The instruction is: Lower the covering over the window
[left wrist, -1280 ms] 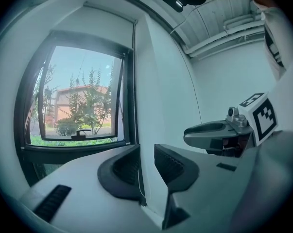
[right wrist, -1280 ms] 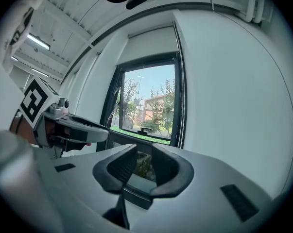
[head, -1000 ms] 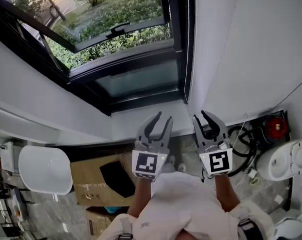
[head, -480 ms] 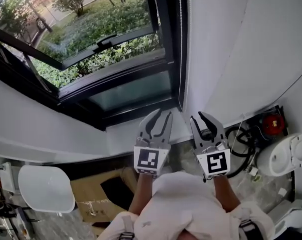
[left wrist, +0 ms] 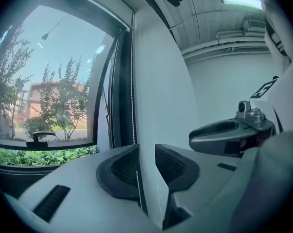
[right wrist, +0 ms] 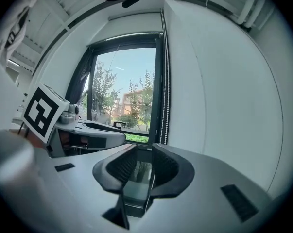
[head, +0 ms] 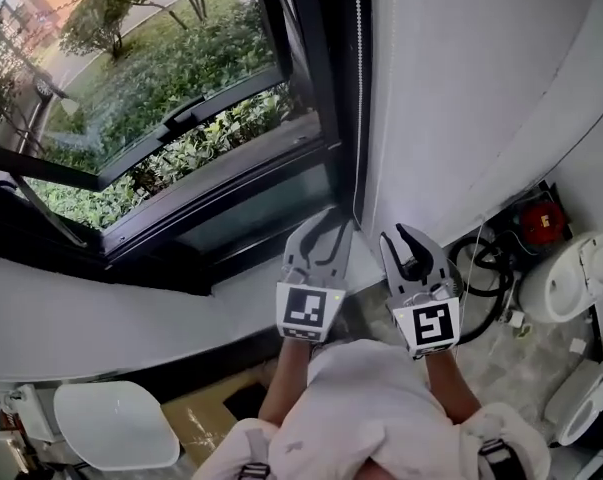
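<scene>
Bead chain point(head: 357, 88) hangs straight down in the head view, along the right edge of the dark window frame point(head: 326, 98), where the frame meets the white wall point(head: 461, 88). Its lower end comes down to the tips of the left tongs point(head: 326, 233), which point up at the frame's bottom corner. The right tongs point(head: 406, 253) are raised just beside them, in front of the wall and a little to the right of the chain. Both pairs are spread. The window point(head: 181, 108) stands uncovered, with shrubs and grass showing through the glass.

Seen from the left gripper view, the left tongs point(left wrist: 146, 164) are spread with a narrow gap between the ribbed pads. The bead chain point(left wrist: 132, 81) runs down the frame and into that gap, close against the left pad; whether it touches the pad cannot be told. Neither pad presses on it. The right tongs point(left wrist: 229, 132) show off to the right, against the wall.

Seen from the right gripper view, the right tongs point(right wrist: 140, 166) are spread and hold nothing; the low glass pane shows through the gap. The bead chain point(right wrist: 165, 81) appears as two strands along the right side of the frame, above the tongs and slightly right of the gap, well clear of the pads. The left tongs point(right wrist: 88, 132) lie to the left, level with the sill.
</scene>
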`<state>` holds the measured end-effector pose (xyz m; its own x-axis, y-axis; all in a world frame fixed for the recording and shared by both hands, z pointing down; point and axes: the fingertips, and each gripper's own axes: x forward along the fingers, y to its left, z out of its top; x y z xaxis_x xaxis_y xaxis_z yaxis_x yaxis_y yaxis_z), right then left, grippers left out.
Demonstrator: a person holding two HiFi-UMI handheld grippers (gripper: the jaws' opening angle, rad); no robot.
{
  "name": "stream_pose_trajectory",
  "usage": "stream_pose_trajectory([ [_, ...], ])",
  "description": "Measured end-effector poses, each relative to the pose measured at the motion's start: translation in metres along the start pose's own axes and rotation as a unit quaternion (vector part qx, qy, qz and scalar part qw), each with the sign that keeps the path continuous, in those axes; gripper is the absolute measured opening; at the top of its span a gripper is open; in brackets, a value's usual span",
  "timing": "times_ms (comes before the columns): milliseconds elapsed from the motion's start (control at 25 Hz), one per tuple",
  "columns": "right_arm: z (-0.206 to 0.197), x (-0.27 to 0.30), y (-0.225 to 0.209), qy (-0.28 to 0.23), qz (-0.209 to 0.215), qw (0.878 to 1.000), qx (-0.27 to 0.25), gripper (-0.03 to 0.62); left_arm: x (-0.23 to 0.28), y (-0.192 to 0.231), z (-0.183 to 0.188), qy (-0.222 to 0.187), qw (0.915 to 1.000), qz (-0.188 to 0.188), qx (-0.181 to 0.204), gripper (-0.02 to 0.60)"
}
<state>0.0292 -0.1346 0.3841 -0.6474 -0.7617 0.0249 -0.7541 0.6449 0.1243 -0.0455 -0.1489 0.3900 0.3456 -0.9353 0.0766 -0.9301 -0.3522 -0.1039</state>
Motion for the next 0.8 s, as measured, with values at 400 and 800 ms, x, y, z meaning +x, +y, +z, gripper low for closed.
stream_pose_trajectory([
  [400, -0.012, 0.038, -0.01, 0.015, -0.049, 0.999, 0.003, 0.106, 0.054, 0.025, -0.016, 0.001, 0.9988, -0.049, 0.007, 0.086],
  [800, -0.022, 0.057, -0.02, 0.035, -0.083, 0.996, -0.002, 0.106, 0.108, 0.04, -0.025, 0.004, 0.9972, -0.073, 0.014, 0.095],
])
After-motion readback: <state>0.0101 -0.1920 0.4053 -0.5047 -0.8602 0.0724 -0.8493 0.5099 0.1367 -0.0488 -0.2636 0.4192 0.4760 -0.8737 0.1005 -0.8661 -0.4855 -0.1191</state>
